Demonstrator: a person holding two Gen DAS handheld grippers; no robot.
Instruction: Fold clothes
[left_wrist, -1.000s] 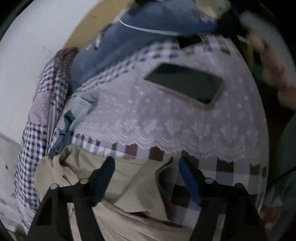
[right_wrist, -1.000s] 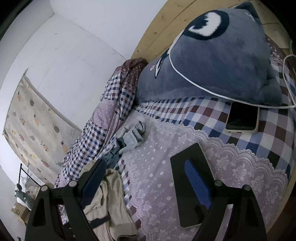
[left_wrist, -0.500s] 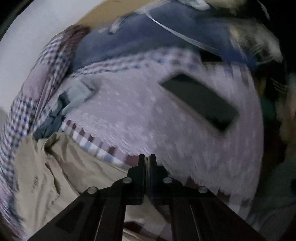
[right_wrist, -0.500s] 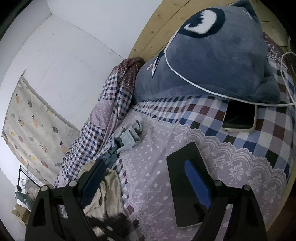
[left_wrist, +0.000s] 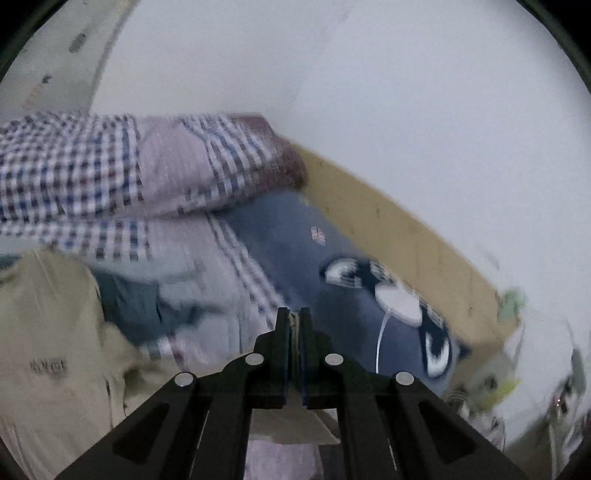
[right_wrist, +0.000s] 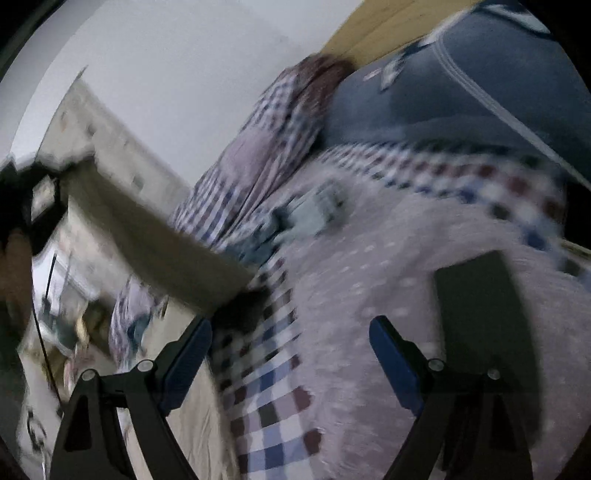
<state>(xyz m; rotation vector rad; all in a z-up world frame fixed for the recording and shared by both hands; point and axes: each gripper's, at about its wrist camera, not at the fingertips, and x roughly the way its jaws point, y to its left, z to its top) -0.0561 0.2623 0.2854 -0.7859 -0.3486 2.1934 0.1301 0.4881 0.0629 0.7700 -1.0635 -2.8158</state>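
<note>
Khaki garment (left_wrist: 48, 354): a thin edge of it sits pinched between the closed fingers of the left gripper (left_wrist: 294, 325); the bulk hangs and spreads low at left in the left wrist view, a small dark printed mark on the cloth. In the right wrist view the same khaki garment (right_wrist: 155, 236) stretches as a raised band from upper left down toward the bed, motion-blurred.

Left gripper: jaws pressed together, only a sliver of fabric visible between them. Beyond the fingertips lies a grey-blue plush pillow (left_wrist: 332, 266) with white-and-dark eye patches, resting against a pale wooden headboard (left_wrist: 406, 236). Left of the pillow, a rolled checked quilt (left_wrist: 122, 166) lies along the white wall (left_wrist: 369, 92). Below the quilt, a teal-grey garment (left_wrist: 147, 295) lies crumpled on the bed beside the khaki one.

Right gripper (right_wrist: 290, 347): jaws wide apart, nothing between them, above the lilac dotted lace cover (right_wrist: 369, 266) and the checked bed sheet (right_wrist: 273, 398). A dark phone (right_wrist: 476, 295) lies on the cover just beyond the right finger. Farther out, the teal-grey garment (right_wrist: 314, 214) is on the cover, clear of the gripper. A hand (right_wrist: 14, 266) appears blurred at the left edge.
</note>
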